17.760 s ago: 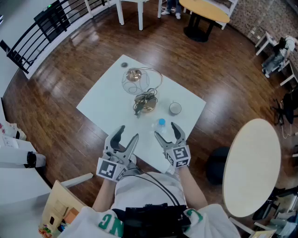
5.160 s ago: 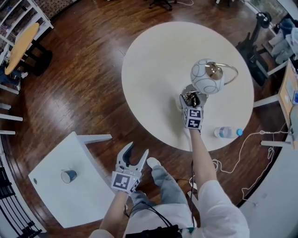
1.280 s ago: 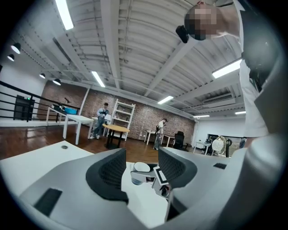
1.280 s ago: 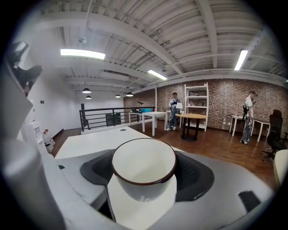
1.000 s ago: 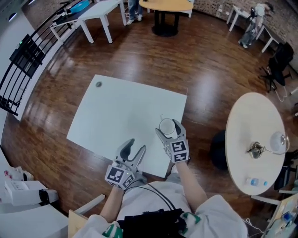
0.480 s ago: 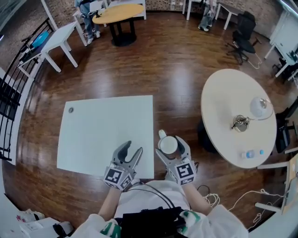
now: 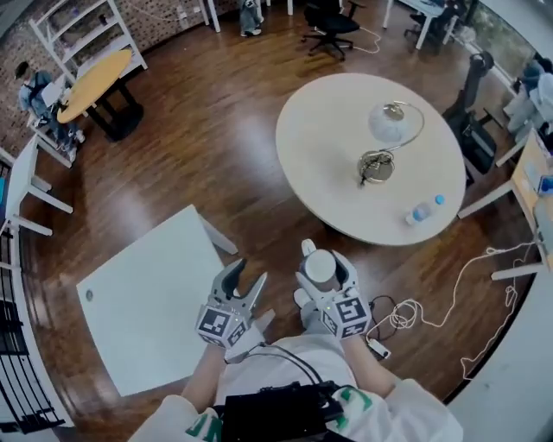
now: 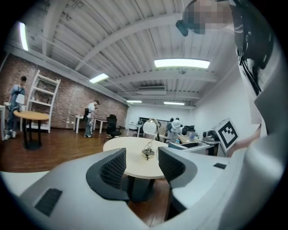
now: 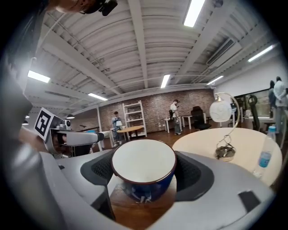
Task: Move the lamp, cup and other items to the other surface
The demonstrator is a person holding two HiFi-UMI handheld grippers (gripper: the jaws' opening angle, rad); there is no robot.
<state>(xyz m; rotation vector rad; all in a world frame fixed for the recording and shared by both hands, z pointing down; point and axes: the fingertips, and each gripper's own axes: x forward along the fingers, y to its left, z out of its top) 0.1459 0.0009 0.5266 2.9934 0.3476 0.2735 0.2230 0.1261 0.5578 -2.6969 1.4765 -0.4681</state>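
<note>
We pinch a white-lined blue cup (image 9: pixel 144 167) in our right gripper (image 7: pixel 322 262), short of the round cream table (image 7: pixel 324 151) bearing a white globe lamp (image 7: pixel 386 128) and, seemingly, a clear bottle (image 7: pixel 423 210). Our left gripper (image 7: pixel 244 276) stands spread, empty.

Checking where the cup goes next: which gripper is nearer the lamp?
Right. The right gripper, holding the cup, is just short of the round table bearing the lamp; the left gripper, empty, is farther left by the square table.

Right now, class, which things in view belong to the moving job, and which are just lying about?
Job: cup in the right gripper; lamp and bottle on the round table; white table.
Lying about: yellow table, shelf, chair.
</note>
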